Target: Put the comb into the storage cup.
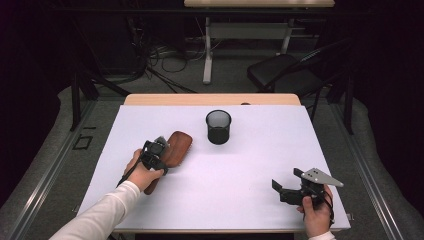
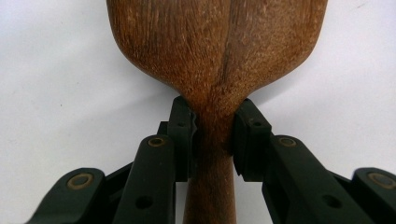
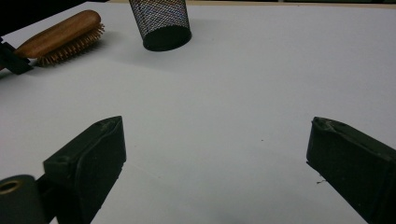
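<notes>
A wooden hairbrush (image 1: 178, 144) lies bristles down on the white table sheet (image 1: 240, 165), left of centre. My left gripper (image 1: 161, 151) is shut on its narrow neck, where the head meets the handle. In the left gripper view the two black pads (image 2: 183, 130) press the neck from both sides, and the brush head (image 2: 215, 46) spreads out beyond them. My right gripper (image 1: 286, 179) rests near the front right corner, its jaws wide apart with nothing between them (image 3: 217, 140). In the right gripper view the brush (image 3: 60, 37) lies far off at the upper left.
A black mesh cup (image 1: 218, 126) stands upright behind the table's middle, also seen as the mesh cup (image 3: 161, 21) beside the brush. Past the table's far edge are a black chair (image 1: 280, 70), floor cables and another desk's white leg (image 1: 207, 55).
</notes>
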The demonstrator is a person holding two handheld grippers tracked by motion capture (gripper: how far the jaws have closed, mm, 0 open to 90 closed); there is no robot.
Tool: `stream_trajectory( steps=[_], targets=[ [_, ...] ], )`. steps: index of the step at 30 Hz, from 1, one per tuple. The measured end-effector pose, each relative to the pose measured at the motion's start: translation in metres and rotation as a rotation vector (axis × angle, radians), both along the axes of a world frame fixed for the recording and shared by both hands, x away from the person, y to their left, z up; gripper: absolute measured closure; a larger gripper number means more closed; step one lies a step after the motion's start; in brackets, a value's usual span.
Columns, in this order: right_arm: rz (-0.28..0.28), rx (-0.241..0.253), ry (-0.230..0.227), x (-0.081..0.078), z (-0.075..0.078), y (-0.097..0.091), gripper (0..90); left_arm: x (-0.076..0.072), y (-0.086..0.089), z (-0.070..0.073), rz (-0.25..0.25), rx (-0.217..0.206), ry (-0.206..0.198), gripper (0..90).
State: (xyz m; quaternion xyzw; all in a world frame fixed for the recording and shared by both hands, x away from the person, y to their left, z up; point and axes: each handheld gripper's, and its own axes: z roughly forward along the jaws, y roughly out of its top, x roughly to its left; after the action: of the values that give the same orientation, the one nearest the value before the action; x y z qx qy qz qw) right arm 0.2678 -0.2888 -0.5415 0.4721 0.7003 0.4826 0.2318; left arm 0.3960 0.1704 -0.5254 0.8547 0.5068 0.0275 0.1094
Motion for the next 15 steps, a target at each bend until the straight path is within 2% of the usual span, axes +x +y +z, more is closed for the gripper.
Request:
stream_trajectory(
  steps=[9,15],
  targets=[
    [0.0,-0.003,0.001,0.0001,0.0,0.0,4.5,-0.0027,0.0042,0.0024,0.009,-0.055,-0.021,72.5],
    [-0.002,-0.002,-0.001,0.0003,-0.0003,0.0002,4.5,-0.0038,0.006,0.0035,0.005,-0.067,-0.03,72.6]
  ],
)
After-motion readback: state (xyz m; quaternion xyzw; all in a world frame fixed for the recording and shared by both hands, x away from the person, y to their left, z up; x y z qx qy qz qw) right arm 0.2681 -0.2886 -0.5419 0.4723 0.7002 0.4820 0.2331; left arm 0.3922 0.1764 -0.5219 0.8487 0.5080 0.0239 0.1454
